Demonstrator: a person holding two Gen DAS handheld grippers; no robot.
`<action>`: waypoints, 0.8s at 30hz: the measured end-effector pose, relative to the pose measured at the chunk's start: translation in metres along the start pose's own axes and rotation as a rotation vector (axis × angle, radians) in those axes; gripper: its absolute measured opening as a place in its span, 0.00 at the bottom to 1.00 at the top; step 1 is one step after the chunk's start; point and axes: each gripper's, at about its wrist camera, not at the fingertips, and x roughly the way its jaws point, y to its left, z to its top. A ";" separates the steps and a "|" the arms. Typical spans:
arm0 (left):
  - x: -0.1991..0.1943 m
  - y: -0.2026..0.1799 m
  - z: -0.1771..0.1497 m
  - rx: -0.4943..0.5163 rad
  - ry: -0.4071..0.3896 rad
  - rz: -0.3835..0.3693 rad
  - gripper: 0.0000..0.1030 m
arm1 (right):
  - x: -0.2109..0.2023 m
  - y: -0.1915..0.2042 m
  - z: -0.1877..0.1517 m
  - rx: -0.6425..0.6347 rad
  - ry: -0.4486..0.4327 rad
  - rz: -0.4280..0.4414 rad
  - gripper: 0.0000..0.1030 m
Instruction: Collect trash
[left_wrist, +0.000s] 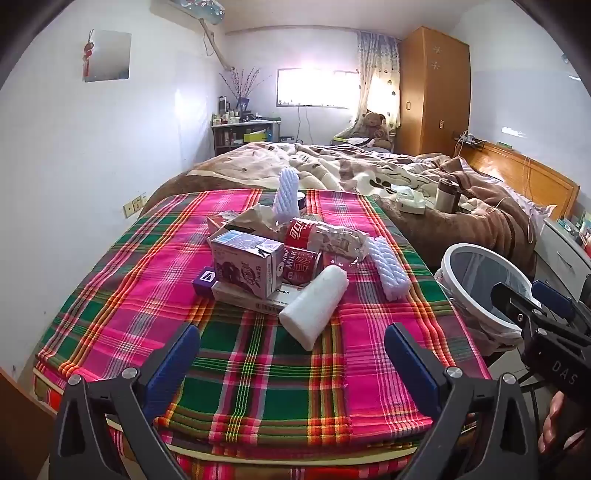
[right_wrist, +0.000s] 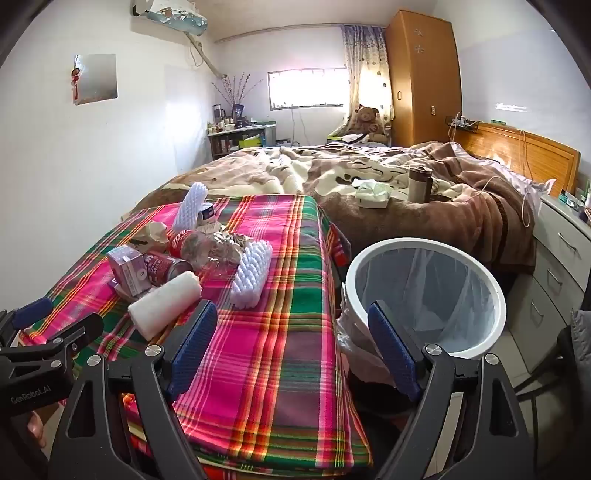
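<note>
A pile of trash lies on the plaid cloth (left_wrist: 258, 369): a white foam roll (left_wrist: 316, 306), a purple milk carton (left_wrist: 245, 266), a red milk can (left_wrist: 301, 266), a crushed plastic bottle (left_wrist: 325, 240) and white foam netting (left_wrist: 389, 266). My left gripper (left_wrist: 291, 354) stands open just short of the foam roll, nothing between its fingers. My right gripper (right_wrist: 291, 339) is open too, hovering over the cloth's right edge beside the white lined bin (right_wrist: 424, 295). In the right wrist view the foam roll (right_wrist: 166, 302) and the netting (right_wrist: 253, 275) lie to its left.
The bin (left_wrist: 484, 291) stands on the floor right of the plaid surface. Behind is a bed with a brown blanket (right_wrist: 406, 206), a tissue box (right_wrist: 373, 195) and a flask (right_wrist: 419, 184). White drawers (right_wrist: 561, 266) stand at the right; a wardrobe (right_wrist: 421, 74) is at the back.
</note>
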 end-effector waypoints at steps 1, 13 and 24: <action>0.000 0.000 0.000 -0.001 0.000 -0.001 0.99 | 0.001 0.001 0.000 -0.015 0.007 -0.009 0.83; 0.006 -0.001 0.002 -0.002 0.007 -0.003 0.99 | -0.006 0.004 0.001 -0.014 -0.010 -0.010 0.83; 0.001 0.002 0.002 -0.010 0.004 -0.002 0.99 | -0.004 0.003 0.001 -0.011 -0.008 -0.016 0.83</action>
